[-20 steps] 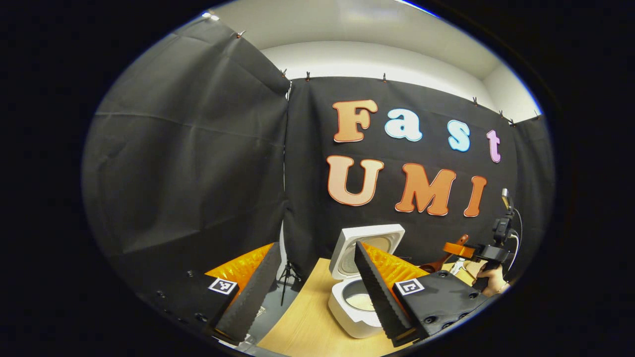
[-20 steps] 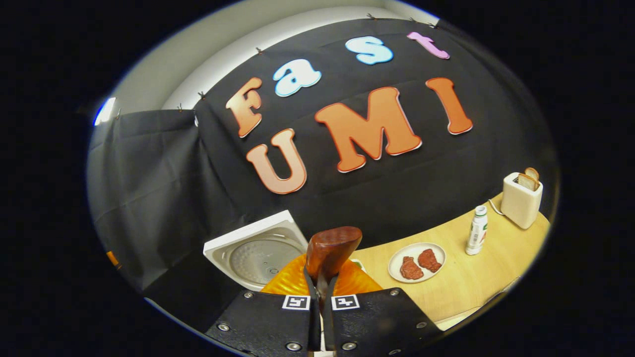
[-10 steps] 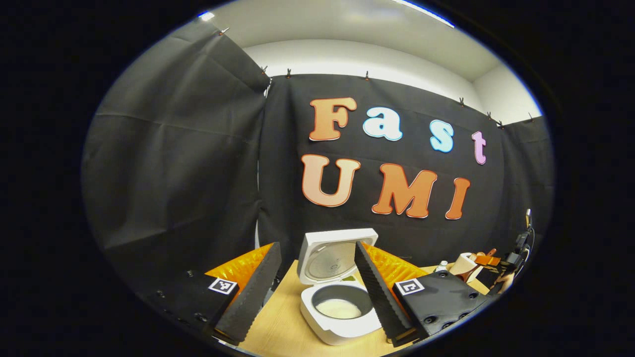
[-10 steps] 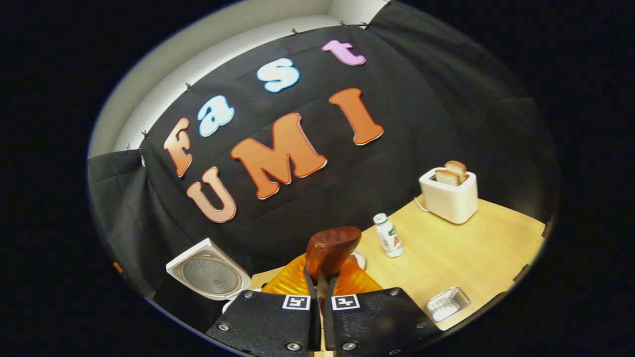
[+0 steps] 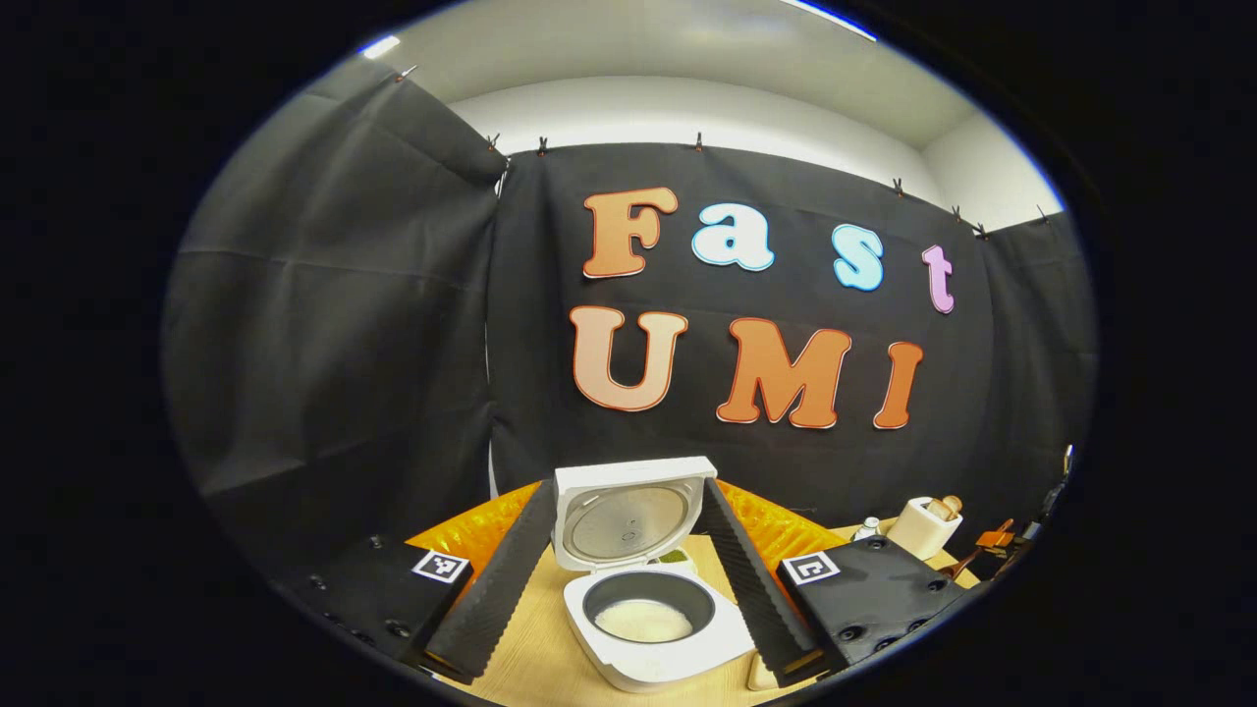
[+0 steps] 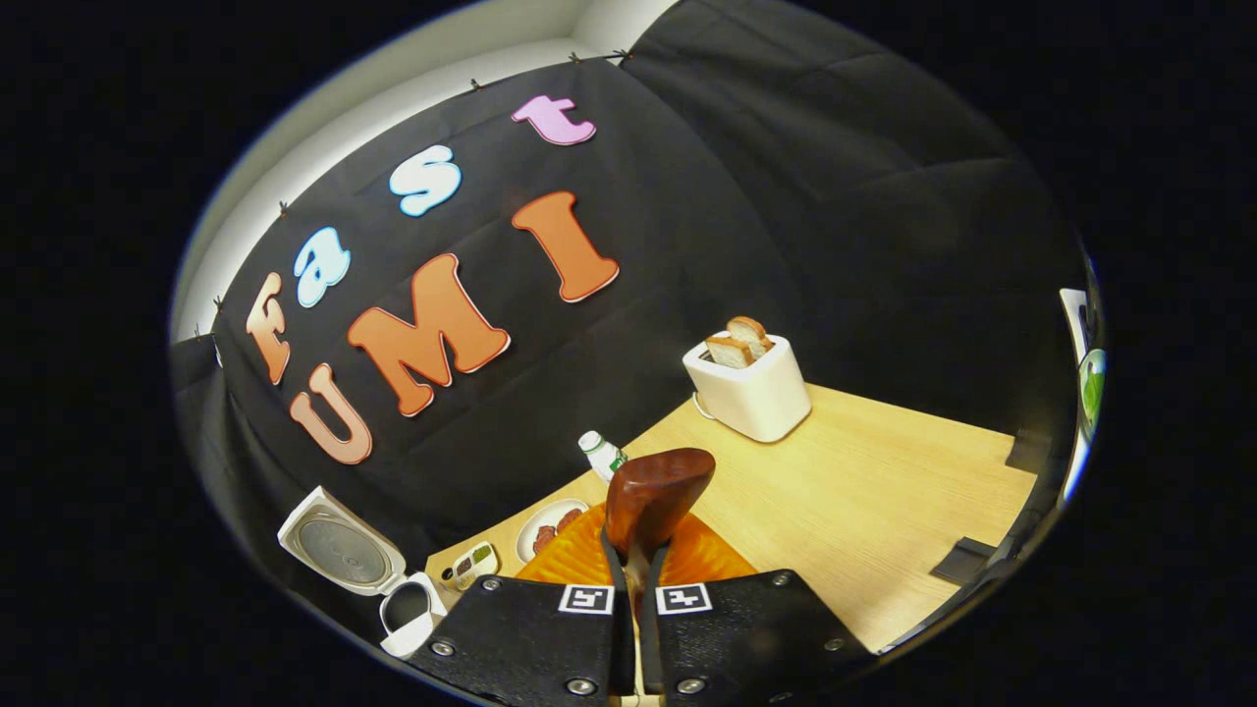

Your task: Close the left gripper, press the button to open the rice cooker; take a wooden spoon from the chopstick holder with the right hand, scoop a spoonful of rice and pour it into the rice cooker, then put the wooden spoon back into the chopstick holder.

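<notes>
The white rice cooker (image 5: 638,628) stands open on the wooden table, its lid (image 5: 628,516) upright and white rice (image 5: 643,621) in the pot. My left gripper (image 5: 628,486) is open, its fingers framing the cooker from above and in front without touching it. My right gripper (image 6: 633,560) is shut on the handle of a brown wooden spoon (image 6: 656,489), whose bowl sticks up past the fingertips. In the right gripper view the cooker (image 6: 398,599) lies far off at the lower left. At the far right of the left gripper view, the other gripper (image 5: 994,540) is small and distant.
A white toaster (image 6: 751,385) with bread slices stands at the back of the table (image 6: 884,511). A small bottle (image 6: 601,454), a plate of meat (image 6: 548,525) and a small dish (image 6: 471,562) sit between toaster and cooker. Black cloth walls close the booth.
The left gripper has swung so the cooker now sits centred between its open fingers. The right gripper, still holding the spoon, has turned away from the cooker toward the toaster side.
</notes>
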`<act>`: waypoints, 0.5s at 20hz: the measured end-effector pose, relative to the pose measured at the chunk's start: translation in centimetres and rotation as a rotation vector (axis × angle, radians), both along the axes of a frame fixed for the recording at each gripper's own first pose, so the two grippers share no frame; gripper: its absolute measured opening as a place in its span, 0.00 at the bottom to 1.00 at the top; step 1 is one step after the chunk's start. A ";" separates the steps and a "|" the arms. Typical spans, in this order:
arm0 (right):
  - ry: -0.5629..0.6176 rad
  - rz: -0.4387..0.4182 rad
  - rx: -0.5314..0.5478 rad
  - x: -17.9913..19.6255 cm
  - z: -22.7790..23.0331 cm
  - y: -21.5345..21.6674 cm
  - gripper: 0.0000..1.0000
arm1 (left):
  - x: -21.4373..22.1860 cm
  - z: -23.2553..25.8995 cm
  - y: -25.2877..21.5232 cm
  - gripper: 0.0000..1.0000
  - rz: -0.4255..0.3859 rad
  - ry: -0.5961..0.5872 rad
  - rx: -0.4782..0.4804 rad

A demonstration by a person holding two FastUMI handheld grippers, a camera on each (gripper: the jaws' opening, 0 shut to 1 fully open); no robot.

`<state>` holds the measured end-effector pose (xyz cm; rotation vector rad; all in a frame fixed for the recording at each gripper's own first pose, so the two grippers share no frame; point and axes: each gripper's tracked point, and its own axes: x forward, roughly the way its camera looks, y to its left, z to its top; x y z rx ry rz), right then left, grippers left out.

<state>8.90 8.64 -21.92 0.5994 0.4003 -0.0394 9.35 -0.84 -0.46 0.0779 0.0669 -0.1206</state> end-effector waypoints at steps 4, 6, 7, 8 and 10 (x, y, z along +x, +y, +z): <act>0.054 0.007 0.009 -0.6 -4.0 -0.6 0.02 | -0.4 -0.4 -1.8 1.00 0.004 0.007 0.026; 0.073 0.007 0.016 -0.5 -5.7 -0.7 0.01 | -0.7 -0.6 -2.7 0.98 -0.003 0.008 0.026; 0.080 0.009 0.018 -0.5 -6.3 -0.7 0.02 | -0.9 -0.7 -3.1 0.99 -0.008 0.011 0.022; 0.088 0.016 0.017 -0.5 -6.9 -0.6 0.01 | -0.9 -0.9 -3.4 1.00 -0.013 0.019 0.017; 0.090 0.038 0.009 -0.5 -7.6 0.0 0.01 | -1.3 -1.3 -3.7 1.00 -0.019 0.035 0.011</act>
